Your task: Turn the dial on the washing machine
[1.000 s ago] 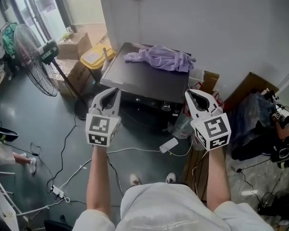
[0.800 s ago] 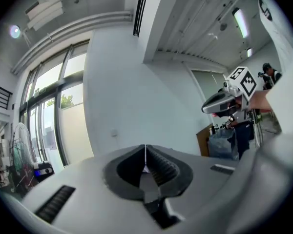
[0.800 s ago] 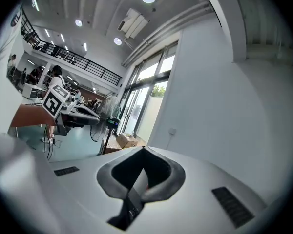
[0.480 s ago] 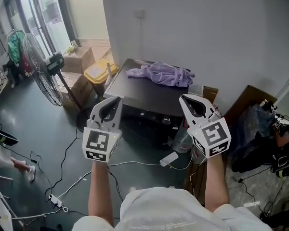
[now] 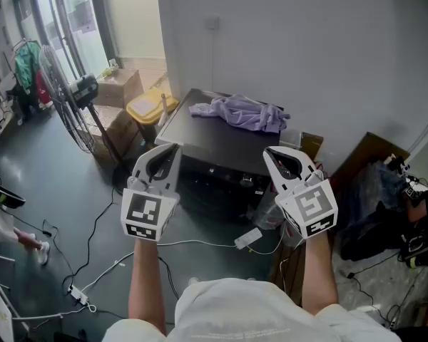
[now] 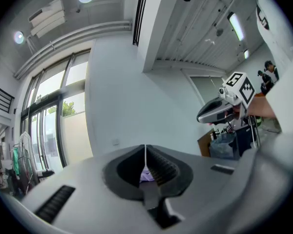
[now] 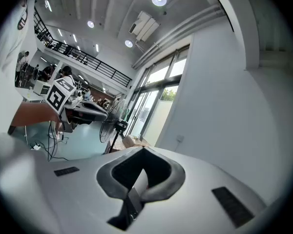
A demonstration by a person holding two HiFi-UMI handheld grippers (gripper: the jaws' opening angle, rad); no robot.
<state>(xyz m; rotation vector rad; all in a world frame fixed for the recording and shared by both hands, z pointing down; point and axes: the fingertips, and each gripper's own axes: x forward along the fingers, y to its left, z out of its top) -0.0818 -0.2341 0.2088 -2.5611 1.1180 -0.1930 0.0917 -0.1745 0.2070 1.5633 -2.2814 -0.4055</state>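
The black, box-shaped washing machine (image 5: 214, 130) stands on the floor by the white wall (image 5: 307, 48). A crumpled purple cloth (image 5: 246, 112) lies on its flat lid. Its dark front panel (image 5: 225, 173) faces the person. There are small parts on that panel, but they are too small to tell which one is the dial.

The grey left gripper (image 5: 167, 148) and the grey right gripper (image 5: 271, 152) are held up side by side in front of the person. They are above and in front of the machine and touch nothing.

A second ago both were held a bit lower. Now they have come up and point flat out at the wall, not down at the panel. The fingers of both were shut then and are shut now, pressed together with nothing between them.

So the turning has not begun. I think one gripper must go down to the front panel and spread its fingers to fit around the dial.
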